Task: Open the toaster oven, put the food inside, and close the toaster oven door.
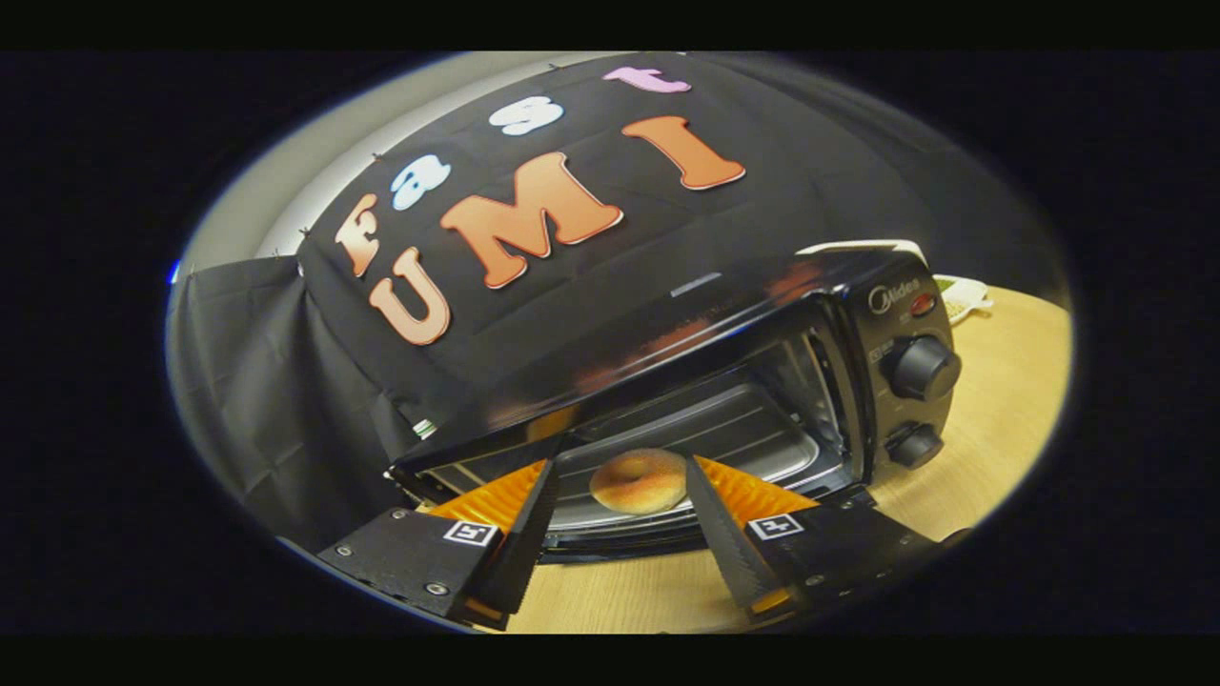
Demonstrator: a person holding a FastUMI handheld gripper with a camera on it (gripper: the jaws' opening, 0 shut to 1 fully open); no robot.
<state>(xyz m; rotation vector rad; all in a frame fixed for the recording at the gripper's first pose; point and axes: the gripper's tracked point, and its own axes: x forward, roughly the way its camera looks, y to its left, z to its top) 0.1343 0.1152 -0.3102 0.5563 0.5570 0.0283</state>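
a light wooden table (pixel 991 419) is seen in front of a wall hung with black cloth, and on it a black toaster oven (pixel 724 381) stands with two knobs (pixel 923 368) on its control panel at one side. the oven's door (pixel 610 545) appears to be folded down and open, since the cavity and its metal tray (pixel 724 438) can be looked into directly, though the door itself is largely hidden behind the fingers. a bagel-like ring of bread, the food (pixel 639 480), is seen lying on the tray just inside the mouth of the oven. the gripper (pixel 621 481) is held spread wide, with nothing clamped; the food sits between the two fingertips, with a clear gap on each side, so that neither finger can be said to press on it. whether the food rests slightly beyond the tips or level with them cannot be told for certain. the step in hand is judged to be the release and withdrawal after placing: the fingers would best be kept apart and drawn straight back along their own line, so that the food is not dragged or nudged off the tray. the lowered door should be cleared before any sideways motion is made. the door would then be caught from beneath its front edge and swung up until it is closed.
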